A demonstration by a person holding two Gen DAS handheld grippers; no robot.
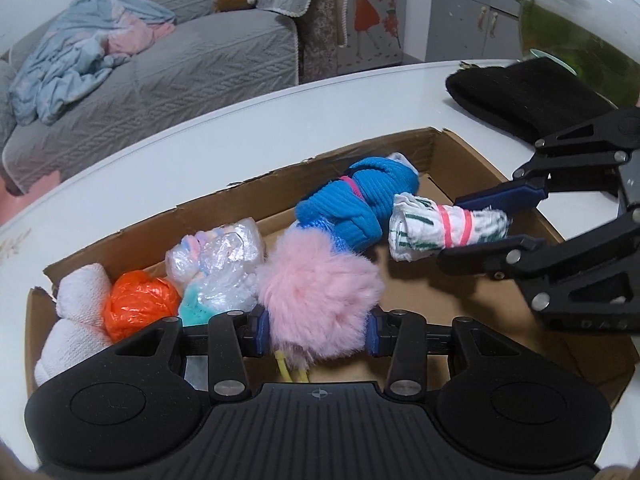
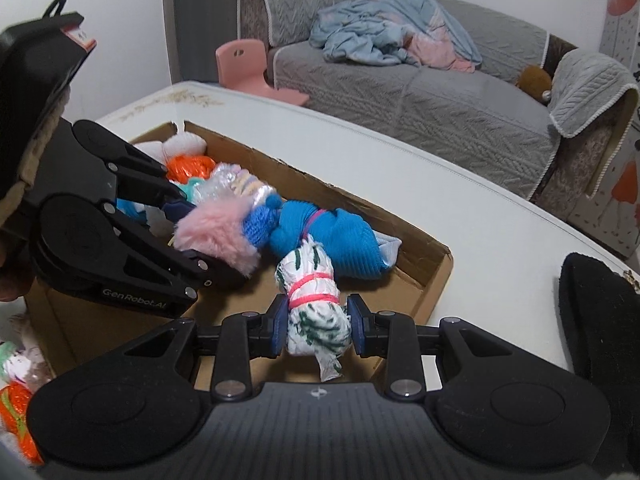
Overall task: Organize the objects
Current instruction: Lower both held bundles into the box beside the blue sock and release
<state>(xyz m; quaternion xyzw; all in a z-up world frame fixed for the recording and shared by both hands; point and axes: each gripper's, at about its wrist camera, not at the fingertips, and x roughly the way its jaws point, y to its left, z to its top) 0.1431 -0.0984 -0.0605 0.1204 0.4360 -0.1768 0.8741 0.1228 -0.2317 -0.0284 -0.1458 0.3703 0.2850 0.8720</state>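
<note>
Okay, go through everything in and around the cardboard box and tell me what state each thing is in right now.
Cardboard box: open, partly filled.
Pink pompom: gripped by left gripper.
Green-striped cloth roll: banded, gripped by right gripper.
Blue knit bundle: banded, lying in box.
Orange bag: balled up, in box.

The open brown cardboard box (image 1: 256,196) sits on the white desk (image 1: 168,140). In the box, the fluffy pink pompom (image 1: 320,300) lies beside the blue knitted bundle (image 1: 356,204). The flat black cloth pad (image 1: 520,92) lies outside the box.
</note>
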